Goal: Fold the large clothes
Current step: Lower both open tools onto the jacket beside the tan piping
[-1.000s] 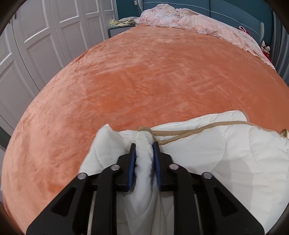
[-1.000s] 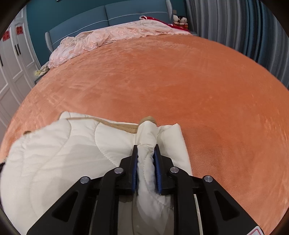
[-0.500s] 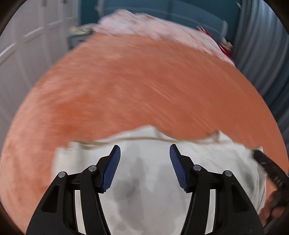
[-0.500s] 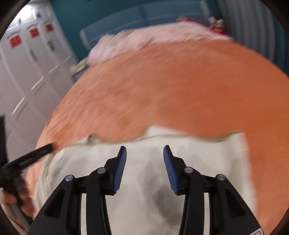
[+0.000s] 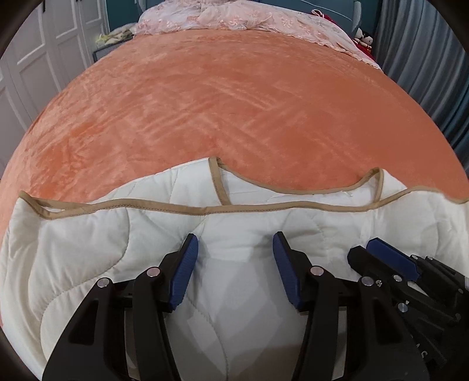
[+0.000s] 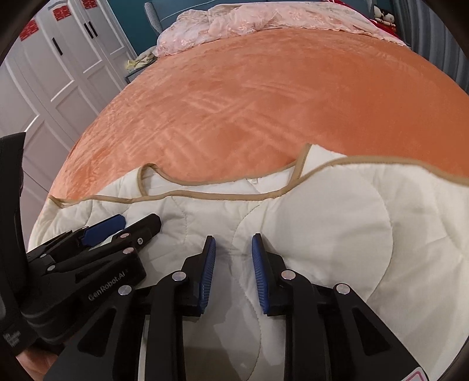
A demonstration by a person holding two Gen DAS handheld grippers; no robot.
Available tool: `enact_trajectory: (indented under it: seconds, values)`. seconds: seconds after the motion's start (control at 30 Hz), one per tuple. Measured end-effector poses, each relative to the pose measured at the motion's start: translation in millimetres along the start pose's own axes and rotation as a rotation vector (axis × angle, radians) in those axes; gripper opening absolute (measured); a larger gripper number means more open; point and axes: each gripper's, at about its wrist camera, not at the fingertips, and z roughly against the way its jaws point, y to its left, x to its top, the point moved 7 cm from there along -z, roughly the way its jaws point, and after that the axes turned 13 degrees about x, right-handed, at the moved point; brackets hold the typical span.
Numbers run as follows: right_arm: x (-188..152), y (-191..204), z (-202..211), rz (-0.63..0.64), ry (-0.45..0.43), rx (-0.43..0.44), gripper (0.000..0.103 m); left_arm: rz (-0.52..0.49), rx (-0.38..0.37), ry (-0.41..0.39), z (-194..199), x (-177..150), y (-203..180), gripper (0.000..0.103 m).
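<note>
A cream quilted blanket with tan edging [image 5: 88, 252] lies folded in layers on the near part of an orange bedspread [image 5: 234, 102]; it also shows in the right wrist view [image 6: 337, 228]. My left gripper [image 5: 235, 246] is open and empty just above the blanket's middle. My right gripper [image 6: 233, 246] is open and empty over the blanket too. The two grippers are side by side: the right one shows at the left view's lower right [image 5: 381, 258], the left one at the right view's lower left [image 6: 117, 231].
A pink lace cover [image 5: 249, 20] is bunched at the head of the bed by a teal headboard. White wardrobe doors [image 6: 58, 73] stand to the left. Grey curtains [image 5: 425, 73] hang to the right. The orange bedspread [image 6: 263, 102] stretches beyond the blanket.
Both grippers have let go of the blanket's bunched edges and opened. They have pulled back and moved inward, and the blanket now lies flat with its tan edges stacked.
</note>
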Motion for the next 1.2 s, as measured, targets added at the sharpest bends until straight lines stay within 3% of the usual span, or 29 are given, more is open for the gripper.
enact_trajectory:
  seconds: [0.3, 1.2]
  values:
    - [-4.2, 0.0, -3.8, 0.031, -0.020, -0.026, 0.022, -0.003, 0.026, -0.048, -1.5, -2.2, -3.1, 0.052]
    - [-3.5, -3.4, -10.7, 0.041, -0.040, -0.036, 0.020, 0.011, 0.046, -0.088, -6.0, -3.5, -3.6, 0.052]
